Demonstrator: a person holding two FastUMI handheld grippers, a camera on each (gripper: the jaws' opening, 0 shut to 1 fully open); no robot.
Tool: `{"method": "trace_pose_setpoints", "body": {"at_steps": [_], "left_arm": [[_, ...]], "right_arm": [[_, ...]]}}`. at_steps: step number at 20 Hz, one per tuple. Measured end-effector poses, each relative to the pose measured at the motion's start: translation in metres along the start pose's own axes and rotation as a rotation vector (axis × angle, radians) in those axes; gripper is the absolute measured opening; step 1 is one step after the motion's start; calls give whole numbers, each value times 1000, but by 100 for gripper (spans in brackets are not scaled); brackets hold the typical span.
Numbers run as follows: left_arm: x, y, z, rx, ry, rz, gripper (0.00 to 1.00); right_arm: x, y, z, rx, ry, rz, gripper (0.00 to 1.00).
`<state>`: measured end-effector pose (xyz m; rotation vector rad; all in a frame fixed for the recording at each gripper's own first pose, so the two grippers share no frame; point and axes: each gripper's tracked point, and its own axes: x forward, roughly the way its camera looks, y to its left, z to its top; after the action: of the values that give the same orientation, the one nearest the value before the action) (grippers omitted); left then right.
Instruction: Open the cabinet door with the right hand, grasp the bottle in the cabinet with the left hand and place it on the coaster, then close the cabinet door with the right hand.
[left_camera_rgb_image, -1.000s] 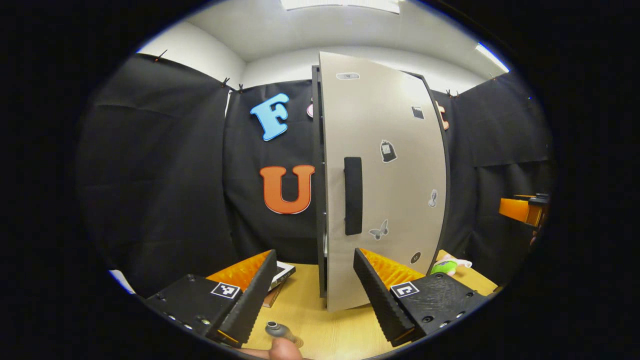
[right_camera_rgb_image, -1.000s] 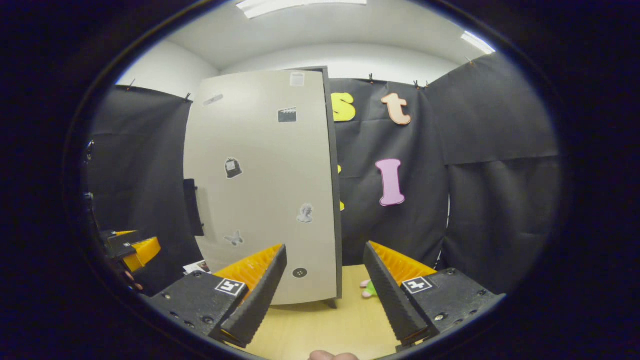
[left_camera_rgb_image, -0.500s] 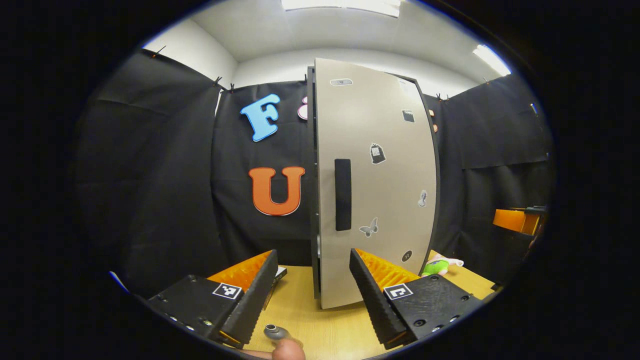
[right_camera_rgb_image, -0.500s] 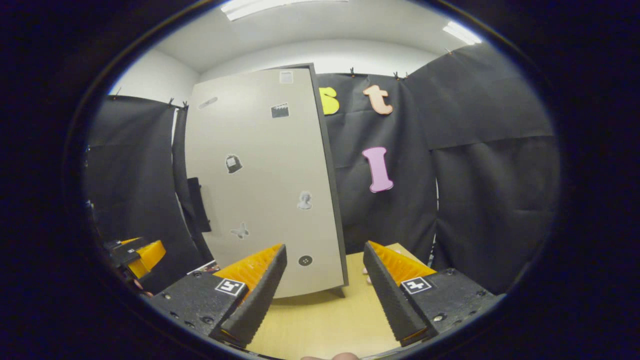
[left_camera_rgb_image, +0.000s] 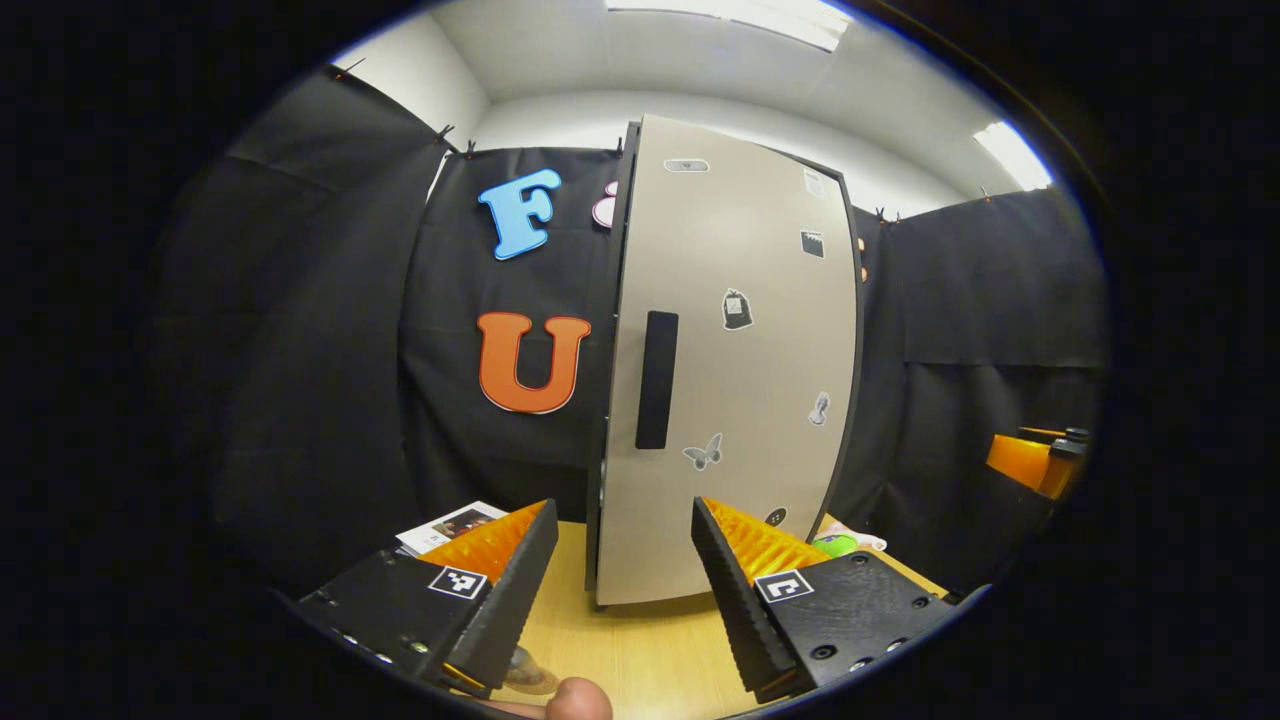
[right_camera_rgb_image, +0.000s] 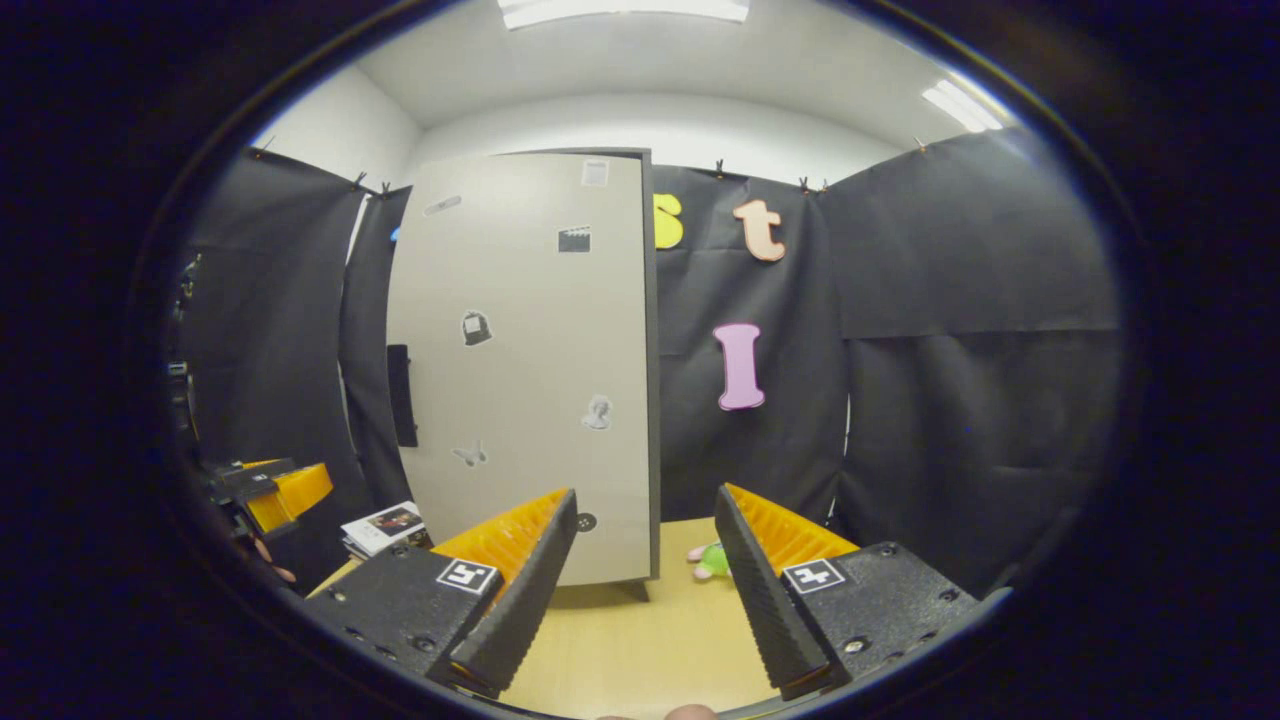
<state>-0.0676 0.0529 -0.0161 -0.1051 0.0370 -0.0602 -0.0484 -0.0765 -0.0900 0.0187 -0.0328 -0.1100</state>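
The tall beige cabinet door (left_camera_rgb_image: 730, 370) with its black bar handle (left_camera_rgb_image: 656, 379) has swung nearly shut since a second ago, so closing looks almost complete. Left hand-held gripper (left_camera_rgb_image: 620, 590) and right hand-held gripper (right_camera_rgb_image: 645, 580) both gape empty. The round coaster (left_camera_rgb_image: 530, 682) sits at six o'clock on the wooden worktop (left_camera_rgb_image: 640, 650); the bottle's top has slipped from sight.
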Motion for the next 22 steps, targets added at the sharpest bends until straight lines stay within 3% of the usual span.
{"method": "trace_pose_setpoints", "body": {"at_steps": [6, 9, 14, 16, 18, 22], "left_arm": [[18, -31, 35, -34, -189, -1, 88], [25, -47, 38, -24, -196, 24, 92], [35, -61, 41, 83, -181, 105, 93], [40, -70, 34, 92, -154, 89, 93], [45, -81, 23, 93, -108, 22, 93], [48, -74, 24, 90, -104, -15, 90]], "right_arm": [[30, -21, -9, -18, 13, 45, 98], [50, -28, -4, -22, -15, 95, 96], [81, -27, -8, 1, -4, 210, 98], [90, -32, -5, 20, -3, 212, 98], [95, -36, 1, 34, -7, 195, 98], [96, -41, 18, 45, -46, 147, 98]]}}
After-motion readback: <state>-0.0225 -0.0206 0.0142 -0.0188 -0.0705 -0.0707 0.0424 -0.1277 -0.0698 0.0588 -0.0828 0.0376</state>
